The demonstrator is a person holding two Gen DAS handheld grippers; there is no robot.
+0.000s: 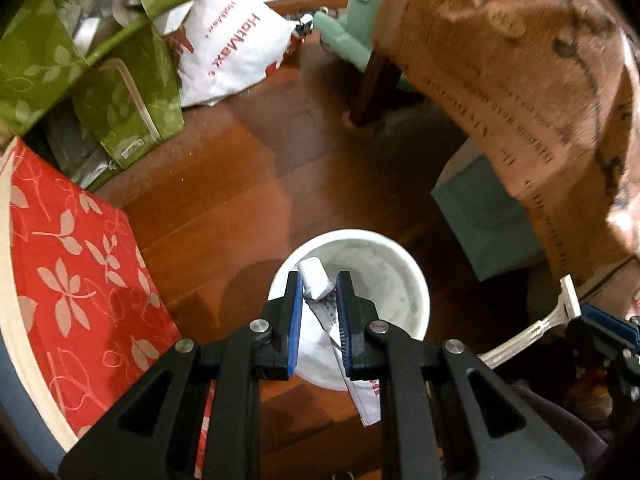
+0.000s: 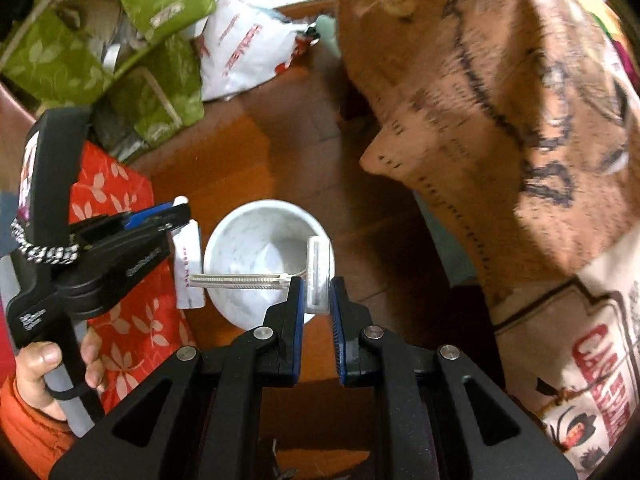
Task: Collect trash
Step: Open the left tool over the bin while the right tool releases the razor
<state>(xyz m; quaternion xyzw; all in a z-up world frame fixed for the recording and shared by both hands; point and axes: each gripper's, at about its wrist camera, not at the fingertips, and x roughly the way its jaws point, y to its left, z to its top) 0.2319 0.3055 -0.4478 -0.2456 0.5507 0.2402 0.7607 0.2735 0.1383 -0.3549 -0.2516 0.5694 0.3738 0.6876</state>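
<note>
Left wrist view: left gripper (image 1: 317, 286), jaws nearly closed on a white tube (image 1: 314, 280) w/ flat sachet, above the white bin (image 1: 416, 280) at lower centre on wood floor (image 1: 224, 200).

Right wrist view: right gripper (image 2: 316, 292), jaws clamped on a white razor (image 2: 318, 272) head, handle pointing frame-left across the bin (image 2: 224, 240), centre.

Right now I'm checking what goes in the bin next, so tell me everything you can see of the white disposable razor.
The white plastic disposable razor is clamped at its head by the right gripper. Its ribbed, slim handle sticks out sideways over the white round bin on the wooden floor. The head looks pale and slightly translucent, standing upright between the blue pads. Only the pads appear to touch it.
</note>
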